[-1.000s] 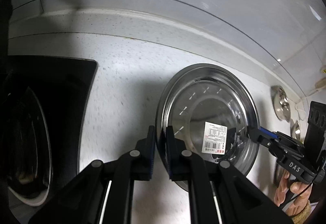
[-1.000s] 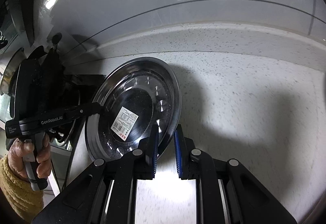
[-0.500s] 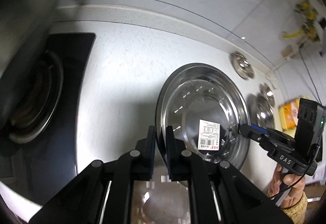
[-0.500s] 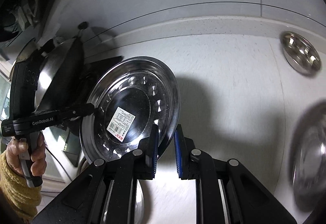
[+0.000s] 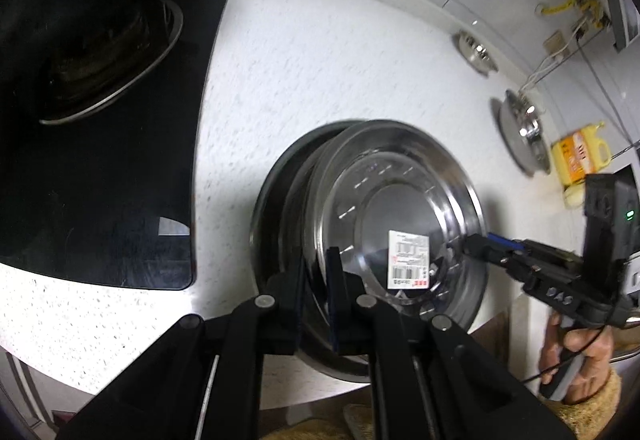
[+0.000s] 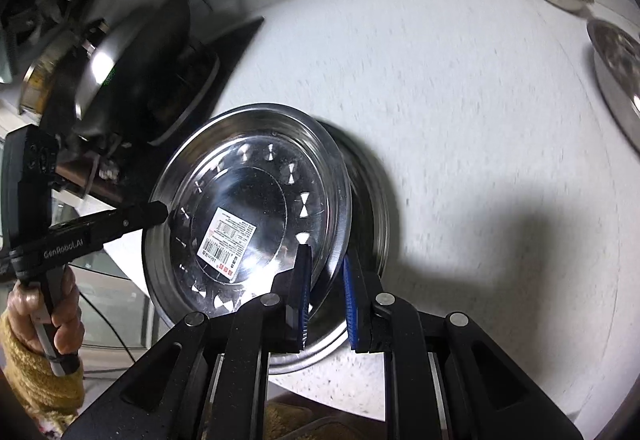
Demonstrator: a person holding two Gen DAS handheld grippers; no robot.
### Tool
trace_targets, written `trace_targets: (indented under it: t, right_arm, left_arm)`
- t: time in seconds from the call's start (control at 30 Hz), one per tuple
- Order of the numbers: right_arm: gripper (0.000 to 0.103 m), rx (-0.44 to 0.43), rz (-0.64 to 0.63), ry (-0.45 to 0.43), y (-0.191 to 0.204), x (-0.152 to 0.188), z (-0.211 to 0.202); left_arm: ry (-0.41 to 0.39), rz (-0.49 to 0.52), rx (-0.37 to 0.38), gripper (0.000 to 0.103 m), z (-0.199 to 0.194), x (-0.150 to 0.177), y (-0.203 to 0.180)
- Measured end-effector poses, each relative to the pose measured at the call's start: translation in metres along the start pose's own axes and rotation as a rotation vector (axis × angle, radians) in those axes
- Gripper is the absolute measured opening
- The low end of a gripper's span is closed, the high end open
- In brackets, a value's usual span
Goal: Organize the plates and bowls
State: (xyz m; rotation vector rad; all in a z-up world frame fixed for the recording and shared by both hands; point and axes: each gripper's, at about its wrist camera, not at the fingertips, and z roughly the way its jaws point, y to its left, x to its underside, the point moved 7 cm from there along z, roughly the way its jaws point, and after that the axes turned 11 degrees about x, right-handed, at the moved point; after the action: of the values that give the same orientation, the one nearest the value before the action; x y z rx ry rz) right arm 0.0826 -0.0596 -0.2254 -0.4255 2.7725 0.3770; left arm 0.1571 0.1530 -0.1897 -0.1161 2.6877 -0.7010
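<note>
Over the speckled counter [image 5: 320, 51], both tools now hold the labelled plate [image 5: 394, 215] above a second plate [image 5: 272, 207].

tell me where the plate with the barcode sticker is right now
The stickered plate is held by its rim between both grippers, left and right, tilted just above another steel plate on the white counter, right of the black stove.

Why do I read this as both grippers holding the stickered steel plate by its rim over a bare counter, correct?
Not bare. The plate, held by the left gripper and right gripper, hangs over a second plate lying on the counter. The right wrist view shows it.
</note>
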Motion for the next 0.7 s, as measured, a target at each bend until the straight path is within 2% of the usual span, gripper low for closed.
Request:
trace_targets:
  t: [0.1,0.13,0.27,0.37,0.5,0.57,0.63,0.7]
  right_arm:
    - [0.015,0.027,0.012,0.006,0.003,0.002,0.006]
    - [0.015,0.056,0.015,-0.002,0.003,0.002,0.005]
    - [0.02,0.101,0.03,-0.027,0.002,-0.006,-0.004]
    - [0.027,0.142,0.029,-0.074,0.004,-0.01,-0.02]
    - [0.035,0.141,0.037,-0.141,0.001,0.0,-0.051]
    - [0.04,0.124,0.065,-0.179,-0.007,0.004,-0.067]
    - [0.048,0.117,0.101,-0.21,-0.018,0.005,-0.08]
    - [0.048,0.141,0.124,-0.245,-0.037,0.006,-0.095]
  left_arm:
    - [0.008,0.02,-0.023,0.009,0.006,0.007,0.007]
    - [0.009,0.042,-0.053,0.01,0.007,0.007,0.008]
    - [0.001,0.09,-0.053,0.011,0.007,0.008,0.005]
    - [-0.049,0.141,-0.089,0.011,-0.003,0.0,0.002]
    - [-0.115,0.145,-0.094,0.011,-0.024,-0.009,0.0]
    - [-0.158,0.149,-0.086,0.011,-0.036,-0.015,-0.008]
    - [-0.176,0.13,-0.043,0.011,-0.041,-0.021,-0.023]
    - [-0.176,0.123,0.0,0.011,-0.039,-0.025,-0.042]
